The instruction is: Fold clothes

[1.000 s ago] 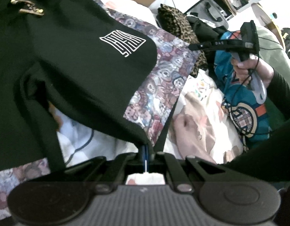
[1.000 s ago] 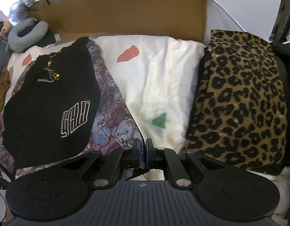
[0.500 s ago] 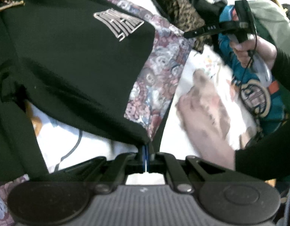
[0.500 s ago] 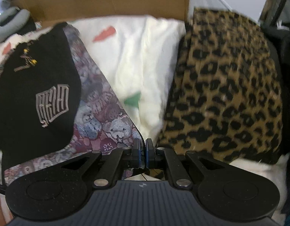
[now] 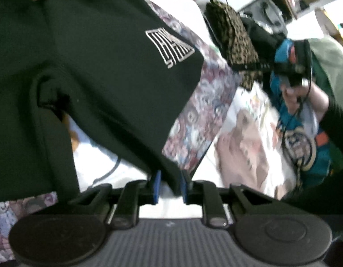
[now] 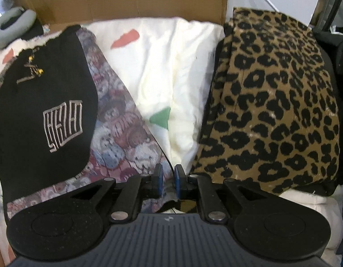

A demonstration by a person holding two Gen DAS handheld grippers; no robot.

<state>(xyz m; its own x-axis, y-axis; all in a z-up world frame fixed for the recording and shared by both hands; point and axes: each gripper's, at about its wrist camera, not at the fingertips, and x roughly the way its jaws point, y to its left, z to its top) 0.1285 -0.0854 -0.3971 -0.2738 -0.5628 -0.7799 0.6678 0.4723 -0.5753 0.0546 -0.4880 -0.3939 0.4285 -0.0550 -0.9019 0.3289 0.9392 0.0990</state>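
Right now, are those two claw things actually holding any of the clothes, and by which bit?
Neither grips anything. The left gripper is open, the black garment's corner loose between its pads. The right gripper is open beside the patterned cloth's edge.

- Black garment (image 6: pixel 37 102): pale stitched block emblem (image 6: pixel 63 123), maze-like strokes, not readable as letters.
- Same emblem (image 5: pixel 170 47) in left wrist view, likewise unreadable.
- Teal garment (image 5: pixel 305 146): round badge, blurred.

Black, leopard and cartoon prints

Black garment (image 6: pixel 37 111) with silver-grey embroidered logo (image 6: pixel 63 123); tan-and-black leopard-print fabric (image 6: pixel 274 111); cream bedding (image 6: pixel 171 77) with red, green patches; teal printed shirt (image 5: pixel 305 146).
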